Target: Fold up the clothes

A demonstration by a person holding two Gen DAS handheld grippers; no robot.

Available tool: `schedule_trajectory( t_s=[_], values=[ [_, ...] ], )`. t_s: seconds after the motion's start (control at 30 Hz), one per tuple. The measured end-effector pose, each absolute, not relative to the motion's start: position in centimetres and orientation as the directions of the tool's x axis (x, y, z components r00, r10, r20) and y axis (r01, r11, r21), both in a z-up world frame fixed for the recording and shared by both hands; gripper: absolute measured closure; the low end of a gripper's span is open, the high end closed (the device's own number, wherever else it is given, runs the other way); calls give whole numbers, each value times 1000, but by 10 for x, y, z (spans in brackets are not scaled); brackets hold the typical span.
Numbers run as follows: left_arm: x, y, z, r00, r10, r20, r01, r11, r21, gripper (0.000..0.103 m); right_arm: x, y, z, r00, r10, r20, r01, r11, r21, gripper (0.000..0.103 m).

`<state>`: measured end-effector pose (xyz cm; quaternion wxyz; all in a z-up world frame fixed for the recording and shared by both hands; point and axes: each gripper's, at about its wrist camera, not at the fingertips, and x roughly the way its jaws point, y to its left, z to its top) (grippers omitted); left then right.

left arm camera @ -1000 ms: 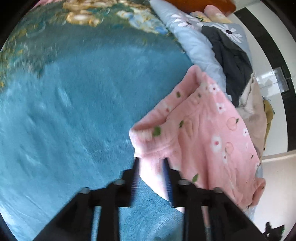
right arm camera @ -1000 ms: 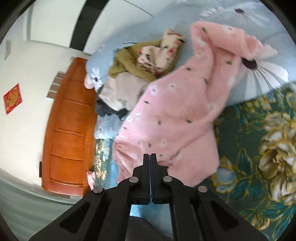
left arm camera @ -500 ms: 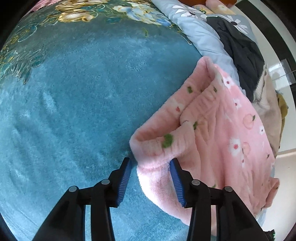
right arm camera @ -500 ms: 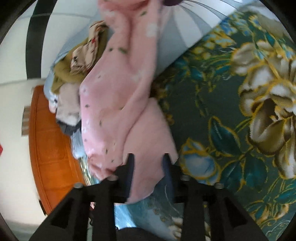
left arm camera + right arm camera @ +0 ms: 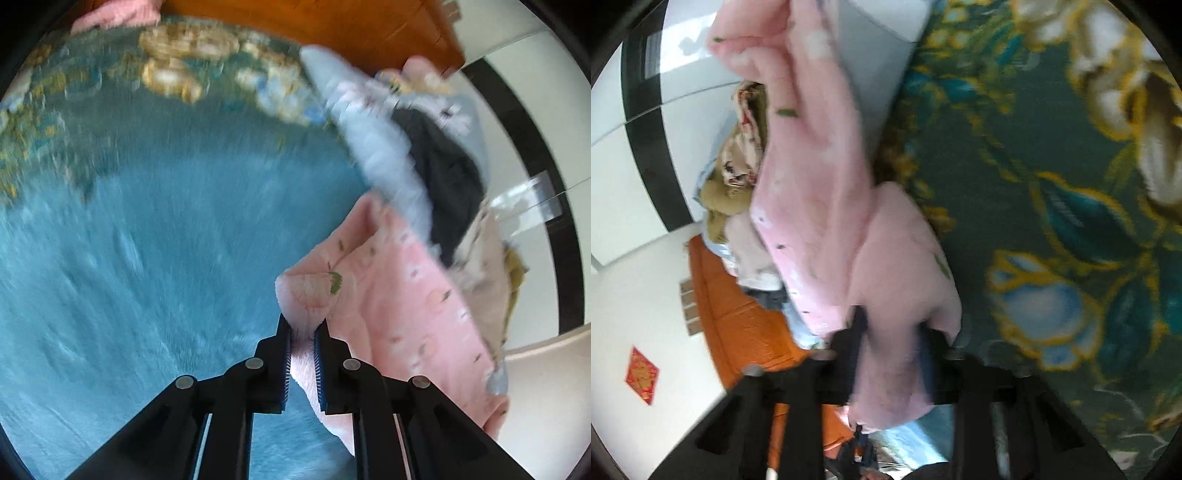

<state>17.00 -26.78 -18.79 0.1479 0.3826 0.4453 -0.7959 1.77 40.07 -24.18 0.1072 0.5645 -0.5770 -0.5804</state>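
A fluffy pink garment with small flower and fruit prints [image 5: 406, 306] lies on the blue plush blanket [image 5: 147, 258], draped up onto a pile of clothes at the right. My left gripper [image 5: 303, 332] is shut on the garment's rolled hem, pink fleece pinched between the jaws. In the right wrist view the same pink garment [image 5: 827, 206] hangs from upper left to bottom centre. My right gripper [image 5: 890, 328] has its jaws apart with a fold of the pink fleece lying between them; the view is blurred.
A pile of clothes sits at the right: light blue floral bedding [image 5: 380, 155], a black garment [image 5: 450, 177], beige and olive pieces [image 5: 720, 199]. The floral blanket border [image 5: 1052, 221] surrounds the blue area. An orange wooden cabinet [image 5: 738, 306] and white wall stand behind.
My left gripper closed on the pink hem and lifted, tilting the view toward the cabinet. My right gripper opened from shut and its jaws now straddle a fold of the garment.
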Motion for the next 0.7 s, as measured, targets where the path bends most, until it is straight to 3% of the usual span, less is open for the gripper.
schedule_trajectory(
  t_s=[0.23,0.33,0.43,0.57,0.7],
  values=[
    [171,-275,-123,-765,93,-637,463,-607,-646,91,-1,401,-133,-415,-773,-480,-230,-421,878,95],
    [183,-282,-114,-762,73,-643,455,-647,-612,91,15,403,-64,-431,-778,-458,-52,-485,873,95],
    [196,-289,-105,-760,51,-648,445,-685,-576,91,33,401,-26,-401,-771,-495,76,-566,821,95],
    [213,-309,-144,-691,18,-723,555,-627,-546,91,37,380,-82,-255,-747,-614,44,-643,765,94],
    [227,-325,-193,-588,0,-809,674,-553,-490,91,51,331,-174,5,-713,-701,-26,-701,713,93]
  ],
)
